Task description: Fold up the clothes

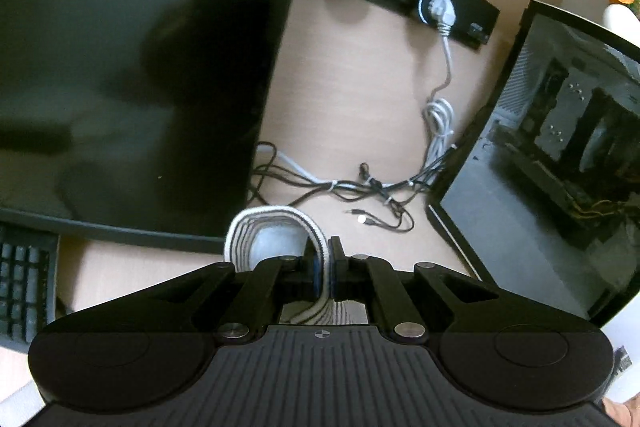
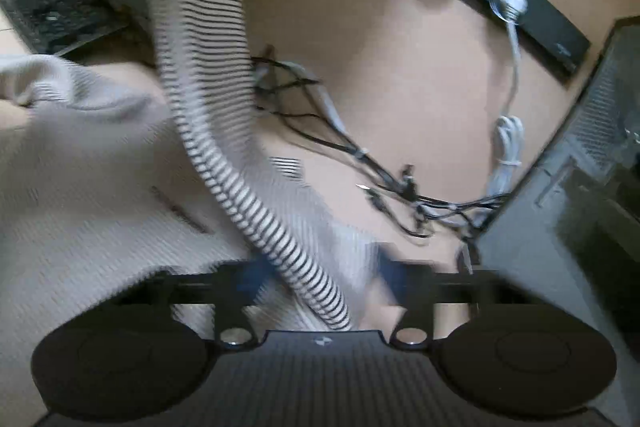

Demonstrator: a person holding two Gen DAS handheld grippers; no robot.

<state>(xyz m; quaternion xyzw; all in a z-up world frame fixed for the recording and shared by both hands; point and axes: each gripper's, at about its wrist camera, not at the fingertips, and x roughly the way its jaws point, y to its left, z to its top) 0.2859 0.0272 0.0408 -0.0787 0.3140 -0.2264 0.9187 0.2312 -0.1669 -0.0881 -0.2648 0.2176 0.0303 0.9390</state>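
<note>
1. Over the desk [image 1: 360, 99], between the monitor [image 1: 120, 67] and the PC case [image 1: 540, 167], the left gripper [image 1: 324, 267] is clenched on the striped ribbed hem [image 1: 276, 227] of a cream sweater [image 2: 100, 187].
2. That hem runs taut across the sweater toward the right gripper [image 2: 320, 279], whose fingers are spread, holding nothing.
3. Done well, I judge: keep the hem tensioned, pinch it cleanly on the right, and steer clear of the cables [image 1: 360, 187].
</note>
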